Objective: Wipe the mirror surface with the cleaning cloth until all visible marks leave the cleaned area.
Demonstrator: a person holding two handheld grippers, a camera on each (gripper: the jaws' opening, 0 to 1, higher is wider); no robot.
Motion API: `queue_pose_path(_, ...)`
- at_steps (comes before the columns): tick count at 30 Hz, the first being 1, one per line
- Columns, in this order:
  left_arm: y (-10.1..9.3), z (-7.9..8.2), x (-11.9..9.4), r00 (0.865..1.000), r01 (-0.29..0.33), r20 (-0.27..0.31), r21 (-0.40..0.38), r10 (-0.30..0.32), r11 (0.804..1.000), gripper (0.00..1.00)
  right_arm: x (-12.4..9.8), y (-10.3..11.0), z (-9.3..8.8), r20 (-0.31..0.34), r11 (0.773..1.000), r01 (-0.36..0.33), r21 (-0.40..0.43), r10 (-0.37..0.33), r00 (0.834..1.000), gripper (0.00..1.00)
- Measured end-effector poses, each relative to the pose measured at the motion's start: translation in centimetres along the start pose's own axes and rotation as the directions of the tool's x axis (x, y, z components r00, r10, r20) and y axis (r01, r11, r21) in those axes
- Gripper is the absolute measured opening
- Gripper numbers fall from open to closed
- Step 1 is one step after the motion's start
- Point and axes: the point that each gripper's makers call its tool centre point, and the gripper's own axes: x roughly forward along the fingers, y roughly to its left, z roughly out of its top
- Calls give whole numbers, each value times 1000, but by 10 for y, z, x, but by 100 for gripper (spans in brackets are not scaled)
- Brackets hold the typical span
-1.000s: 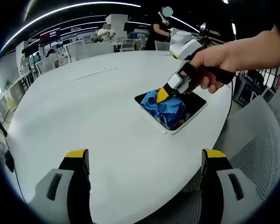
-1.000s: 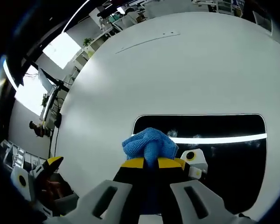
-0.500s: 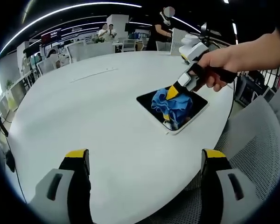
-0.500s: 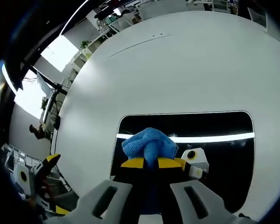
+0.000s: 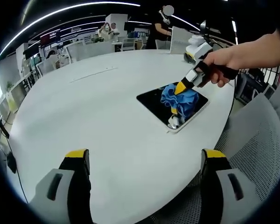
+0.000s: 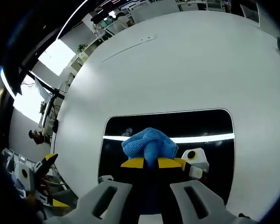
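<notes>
The left gripper point(image 5: 142, 161) hangs idle over the near edge of the white desk point(image 5: 84, 107), jaws wide apart and empty. Farther right on the desk lies the mirror point(image 5: 158, 103), a dark rectangle with a pale rim. On its right part sits the blue cloth point(image 5: 178, 99), pinched in the closed jaws of the right gripper point(image 6: 150, 162). In the right gripper view the glass reflects a ceiling light strip; faint specks beside it could be marks, so wiping seems unfinished, with the left half yet to cover.
</notes>
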Motion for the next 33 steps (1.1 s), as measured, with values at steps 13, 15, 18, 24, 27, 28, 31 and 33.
queue_pose_path(13, 7, 3, -3, 999, -36, 16, -5, 36, 999, 99, -1, -10, 2, -9, 1000, -18, -19, 17, 1000, 3)
queue_pose_path(15, 2, 14, -5, 997, -11, 72, -20, 12, 1000, 99, -2, -14, 3, -12, 1000, -18, -10, 18, 1000, 3)
queue_pose_path(18, -4, 23, -7, 991, 35, 130, -42, -29, 999, 99, -5, -20, 3, -13, 1000, -17, -7, 16, 1000, 3)
queue_pose_path(24, -7, 23, -6, 991, 46, 128, -46, -40, 998, 99, -11, -31, 3, -12, 1000, -16, 7, 16, 1000, 3)
queue_pose_path(27, -8, 25, -7, 990, 49, 137, -46, -42, 998, 99, -14, -36, 3, -12, 1000, -13, 9, 13, 1000, 3)
queue_pose_path(28, -8, 25, -7, 990, 49, 137, -46, -42, 998, 99, -14, -38, 3, -14, 1000, -10, 5, 10, 1000, 3)
queue_pose_path(31, -8, 22, -6, 992, 45, 117, -40, -40, 998, 99, -17, -44, 4, -14, 1000, -2, 0, 2, 1000, 3)
queue_pose_path(33, -8, 22, -6, 992, 45, 116, -40, -41, 998, 99, -19, -48, 3, -13, 1000, 1, 6, -1, 1000, 3)
